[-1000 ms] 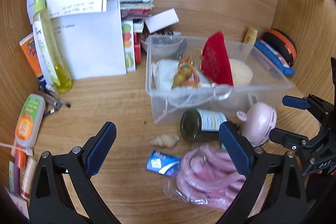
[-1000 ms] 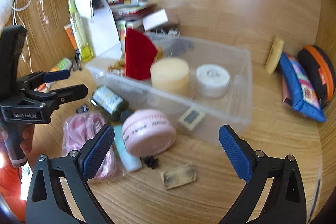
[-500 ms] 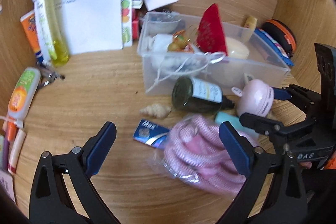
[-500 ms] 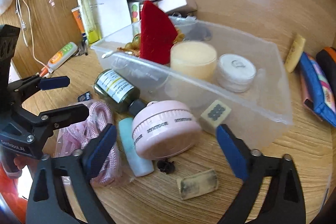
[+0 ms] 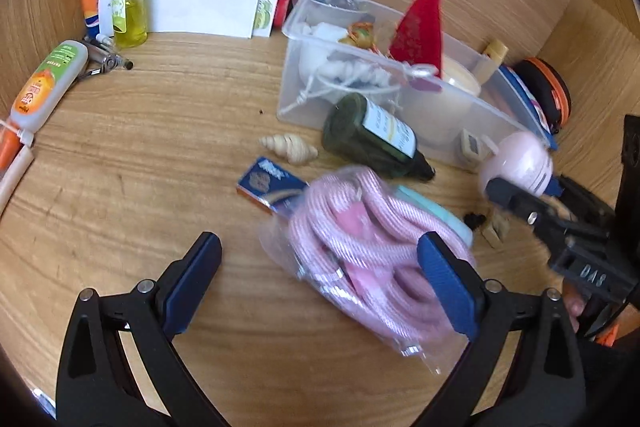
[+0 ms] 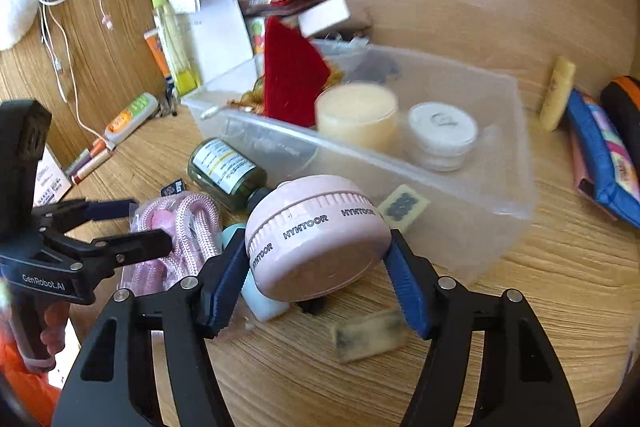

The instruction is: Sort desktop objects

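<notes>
Right gripper (image 6: 316, 279): clamped on the pink round case (image 6: 316, 235), blue pads pressing both its sides, low centre of the right wrist view
Pink round case: just in front of the clear bin (image 6: 500, 163), and whether it rests on the desk (image 6: 520, 287) or is lifted, I can't tell
Left gripper (image 5: 320, 283): jaws spread wide, nothing between the pads, lower half of the left wrist view
Pink rope bag (image 5: 372, 247): blurred, lying beside the left gripper's right pad, which covers its edge
Hidden bits: a pale blue tube (image 6: 256, 291) is mostly tucked under the case and the pad; a small dark thing (image 6: 316, 305) under the case is too murky to name
Clear bin contents: red cloth (image 6: 292, 83), cream jar (image 6: 356, 115), white jar (image 6: 442, 131); the stuff behind the cloth is hard to read
In the way: a green bottle (image 5: 372, 139) lies on its side against the bin's front wall, a seashell (image 5: 288, 147) and a blue packet (image 5: 268, 183) to its left
Cut off: the orange pouch (image 6: 624, 107) at the right edge of the right wrist view
</notes>
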The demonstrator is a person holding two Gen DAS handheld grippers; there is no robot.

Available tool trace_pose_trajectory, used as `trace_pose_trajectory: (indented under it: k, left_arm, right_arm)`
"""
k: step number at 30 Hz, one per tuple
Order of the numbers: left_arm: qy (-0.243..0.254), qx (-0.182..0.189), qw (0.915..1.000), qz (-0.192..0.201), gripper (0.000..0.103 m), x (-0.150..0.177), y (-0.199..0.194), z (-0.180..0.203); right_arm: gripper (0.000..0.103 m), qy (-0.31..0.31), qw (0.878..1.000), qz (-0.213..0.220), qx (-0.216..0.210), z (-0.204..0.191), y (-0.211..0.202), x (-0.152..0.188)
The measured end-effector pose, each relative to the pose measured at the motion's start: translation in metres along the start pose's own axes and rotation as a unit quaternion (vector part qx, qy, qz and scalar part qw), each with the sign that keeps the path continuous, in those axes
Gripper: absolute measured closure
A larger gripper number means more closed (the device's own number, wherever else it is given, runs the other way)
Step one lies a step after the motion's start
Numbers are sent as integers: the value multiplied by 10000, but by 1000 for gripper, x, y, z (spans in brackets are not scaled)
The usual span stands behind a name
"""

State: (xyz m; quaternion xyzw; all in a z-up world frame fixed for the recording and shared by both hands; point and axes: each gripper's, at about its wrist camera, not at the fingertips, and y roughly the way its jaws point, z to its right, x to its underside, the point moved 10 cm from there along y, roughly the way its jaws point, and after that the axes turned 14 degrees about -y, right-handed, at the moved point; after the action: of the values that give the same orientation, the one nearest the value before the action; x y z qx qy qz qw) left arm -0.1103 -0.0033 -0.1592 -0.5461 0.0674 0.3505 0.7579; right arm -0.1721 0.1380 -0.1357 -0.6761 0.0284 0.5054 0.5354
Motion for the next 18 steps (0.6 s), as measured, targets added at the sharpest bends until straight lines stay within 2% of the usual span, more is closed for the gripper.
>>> trace_pose_trajectory:
  k: [4, 10, 18]
  left_arm:
    - [117, -72, 9999, -95, 4, 12, 0, 10]
    - [9, -143, 9998, -166, 3, 20, 4, 25]
    - [-160, -129, 9995, -221, 3, 27, 7, 43]
  right_arm:
    - [40, 9, 9997, 145, 174, 12, -17, 3]
    - [40, -79, 9989, 343, 304, 24, -38, 8]
    - [40, -233, 9982, 528, 131, 25, -53, 21]
